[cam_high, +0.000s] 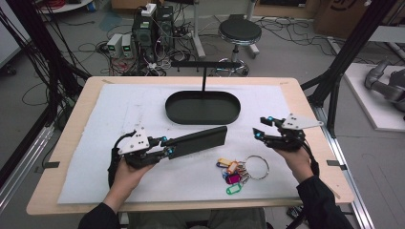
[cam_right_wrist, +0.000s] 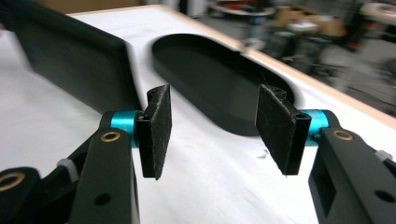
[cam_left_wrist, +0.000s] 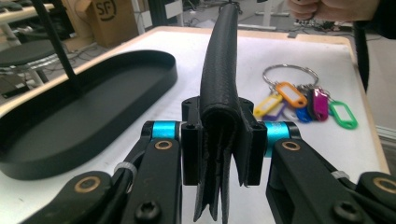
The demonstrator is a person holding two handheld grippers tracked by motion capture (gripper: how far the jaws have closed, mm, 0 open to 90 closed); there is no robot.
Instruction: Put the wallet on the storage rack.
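On the tabletop (cam_high: 95,143), your left gripper (cam_high: 165,145) clamps the wallet (cam_high: 198,140) end-on, its length pointing toward your right gripper (cam_high: 261,128), whose jaws stand apart and empty; your left gripper view reveals its folded leather edge.

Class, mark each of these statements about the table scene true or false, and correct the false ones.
1. The left gripper is shut on the black wallet. True.
2. The right gripper holds the key ring. False: its jaws are open with nothing between them, and the key ring lies on the white mat.
3. The wallet lies inside the black tray. False: it is held in front of the tray, outside it.
4. The key ring carries coloured tags. True.
5. The tray holds the tags. False: nothing lies in the tray; the tags are on the mat near the table's front edge.
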